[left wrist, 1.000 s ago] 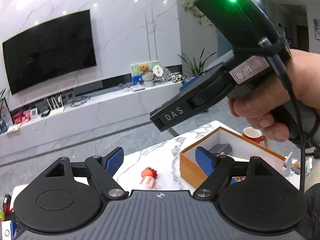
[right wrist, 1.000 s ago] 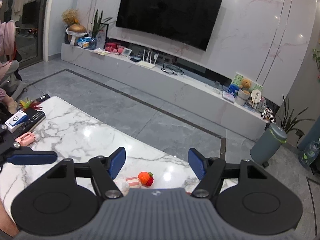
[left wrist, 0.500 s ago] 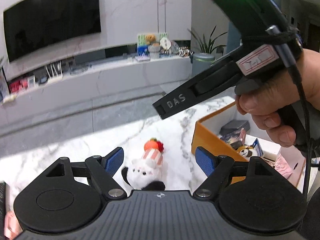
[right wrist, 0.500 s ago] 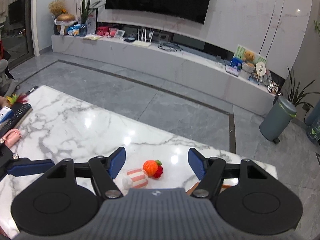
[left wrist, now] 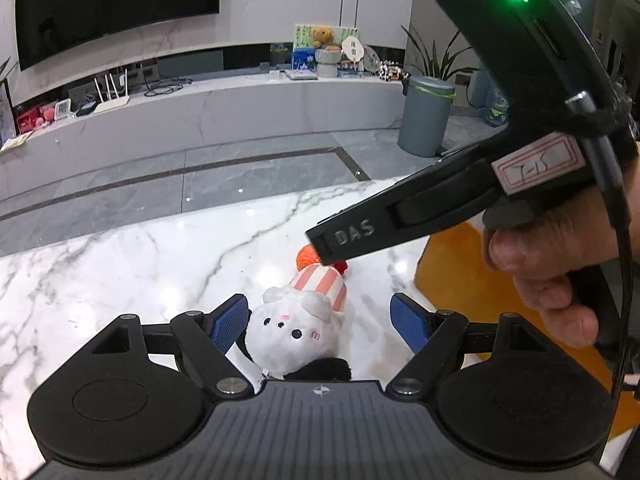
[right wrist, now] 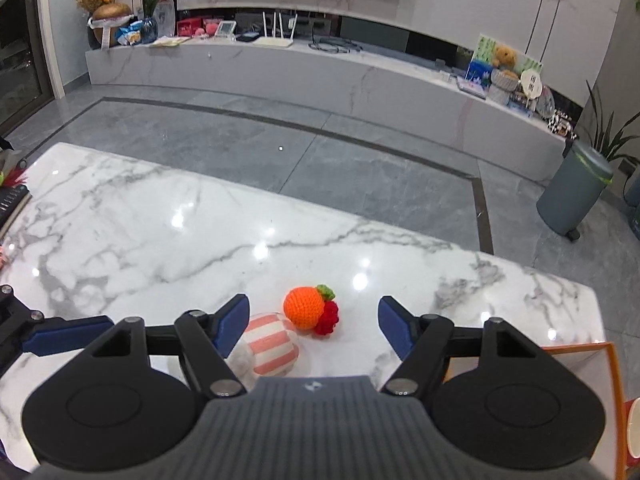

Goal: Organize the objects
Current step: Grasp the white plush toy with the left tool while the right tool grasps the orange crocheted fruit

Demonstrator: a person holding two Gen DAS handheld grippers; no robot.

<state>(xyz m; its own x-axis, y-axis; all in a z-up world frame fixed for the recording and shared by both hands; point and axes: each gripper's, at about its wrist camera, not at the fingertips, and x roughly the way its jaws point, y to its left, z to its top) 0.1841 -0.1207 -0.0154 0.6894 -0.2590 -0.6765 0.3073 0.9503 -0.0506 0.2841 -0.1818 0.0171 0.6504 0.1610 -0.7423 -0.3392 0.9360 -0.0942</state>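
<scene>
Lying ungrasped on the worktop (left wrist: 120,264), the plush toy (left wrist: 298,330) sits between the open left tongs (left wrist: 320,322); right tongs (right wrist: 314,320) are opening, box (left wrist: 452,264) awaiting.

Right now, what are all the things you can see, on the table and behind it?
plush toy: one, white with a pink-striped hat, lying on the marble table between the left gripper's pads
crochet orange: one, orange with a red and green bit, at the hat's tip
orange box: one, on the table's right side
bin: one, grey, on the floor
TV: one, black, on the wall
teddy bear: one, brown, on the long shelf
left gripper: open
right gripper: jaws opening, above the hat
hand: one, holding the right gripper
</scene>
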